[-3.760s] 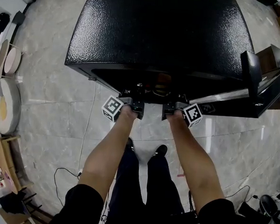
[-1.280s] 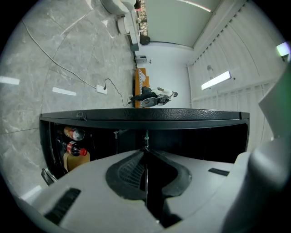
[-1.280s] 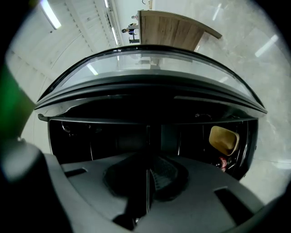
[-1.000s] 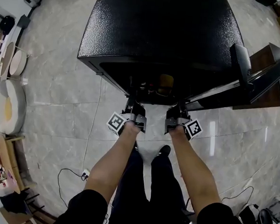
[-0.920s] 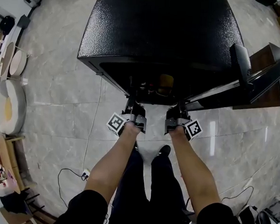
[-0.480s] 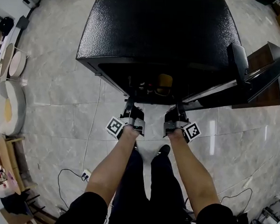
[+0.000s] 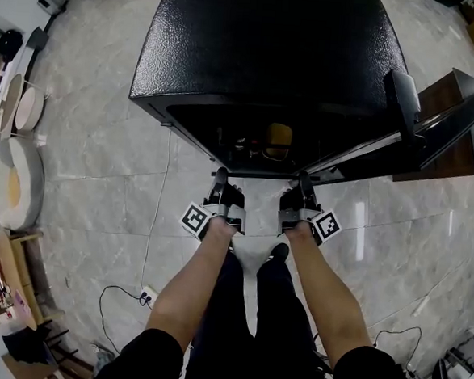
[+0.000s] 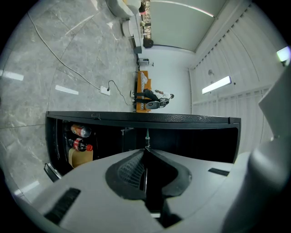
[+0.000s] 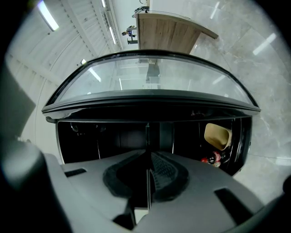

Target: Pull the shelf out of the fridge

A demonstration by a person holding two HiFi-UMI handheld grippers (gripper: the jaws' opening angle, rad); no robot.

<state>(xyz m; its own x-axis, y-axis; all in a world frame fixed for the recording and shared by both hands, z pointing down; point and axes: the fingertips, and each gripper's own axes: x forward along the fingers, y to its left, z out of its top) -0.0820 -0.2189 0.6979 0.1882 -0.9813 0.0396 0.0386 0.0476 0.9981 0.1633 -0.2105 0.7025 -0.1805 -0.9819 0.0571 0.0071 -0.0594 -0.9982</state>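
Two grippers are at work side by side at the mouth of the fridge (image 7: 270,57), centre of the head view. Left gripper (image 7: 220,180): jaws nearly together, clamped on the thin front edge of the shelf (image 7: 262,176). Its own view shows the plate edge-on as a pale line between the ribbed pads (image 8: 129,170). Right gripper (image 7: 303,186): same condition, pinching that edge nearer its other end. Both point level into the cabinet.

Location of shelf: the front edge is just clear of the black cabinet's lower lip, and the remainder is apparently inside. The door (image 7: 410,144) stands open at the right of the frame, out of the pull path. Bottles (image 8: 80,146) and a tan container (image 8: 80,157) sit at one side of the interior. Whether they rest on this shelf cannot be told.

Assessment: extraction has begun, with most of the travel outstanding. Recommended practice:
- Draw both hands back at equal pace, straight toward the person's body, with the plate held flat, so it does not skew and bind in its side supports.
- Avoid any jerk; the grip is on a narrow, smooth margin and could slip.
- Expect a possible rear stop needing a slight lift.
- Be ready for the weight once the back edge leaves the supports.
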